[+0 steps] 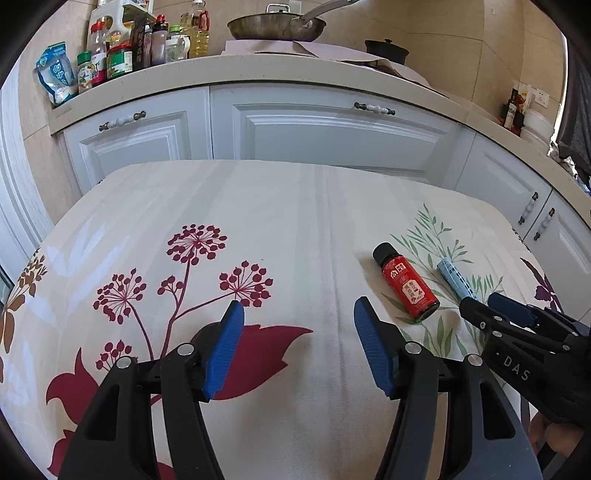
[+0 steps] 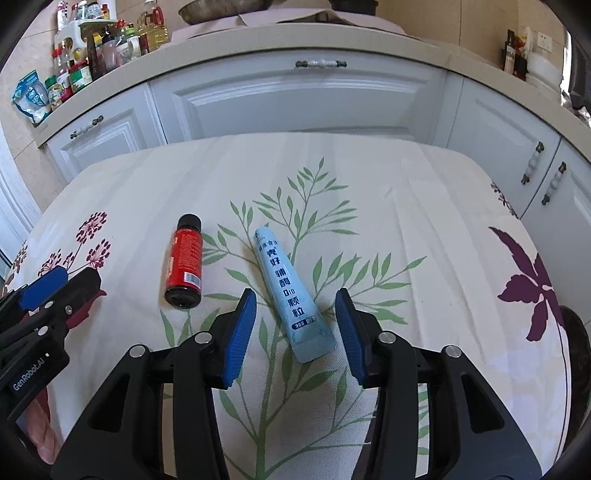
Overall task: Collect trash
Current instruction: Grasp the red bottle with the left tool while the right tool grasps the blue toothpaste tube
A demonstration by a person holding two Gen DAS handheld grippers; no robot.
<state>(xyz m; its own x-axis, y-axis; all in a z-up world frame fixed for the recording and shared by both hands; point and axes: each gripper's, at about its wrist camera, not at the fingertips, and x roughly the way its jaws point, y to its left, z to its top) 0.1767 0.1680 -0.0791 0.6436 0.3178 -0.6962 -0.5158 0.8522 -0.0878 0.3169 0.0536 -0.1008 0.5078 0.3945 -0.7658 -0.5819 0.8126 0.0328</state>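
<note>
A small red bottle (image 1: 410, 288) with a black cap lies on its side on the flowered tablecloth (image 1: 295, 221); it is also in the right wrist view, the red bottle (image 2: 184, 262). Just right of it lies a light blue sachet (image 2: 291, 291) with dark print. My right gripper (image 2: 295, 299) straddles the sachet's near end, jaws apart, with a small gap on each side. From the left wrist view the sachet (image 1: 452, 277) shows partly behind the right gripper (image 1: 480, 302). My left gripper (image 1: 298, 310) is open over bare cloth, left of the bottle.
White cabinet doors (image 1: 332, 129) stand just beyond the table's far edge. On the counter above them are several sauce bottles and jars (image 1: 122, 55), a blue bag (image 1: 55, 74) and a pan (image 1: 277, 26). The left gripper (image 2: 70, 277) sits at the left edge of the right wrist view.
</note>
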